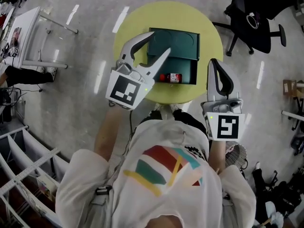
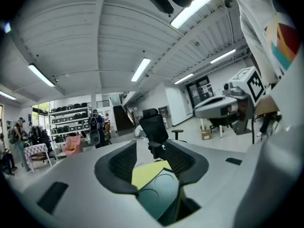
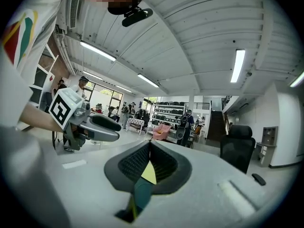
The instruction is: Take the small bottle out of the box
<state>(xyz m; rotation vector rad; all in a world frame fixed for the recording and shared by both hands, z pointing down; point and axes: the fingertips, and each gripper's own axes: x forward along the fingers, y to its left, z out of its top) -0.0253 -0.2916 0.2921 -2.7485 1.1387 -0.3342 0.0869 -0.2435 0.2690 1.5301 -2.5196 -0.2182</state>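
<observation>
Left claw (image 1: 160, 41) beside small bottle (image 1: 171, 78)

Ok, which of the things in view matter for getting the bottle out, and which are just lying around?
Job in hand:
- small bottle, red label, at the near edge of the green box
- left gripper, open
- right gripper, shut
- yellow table under the box

Just lying about:
- black office chair
- white desk
- shelving
</observation>
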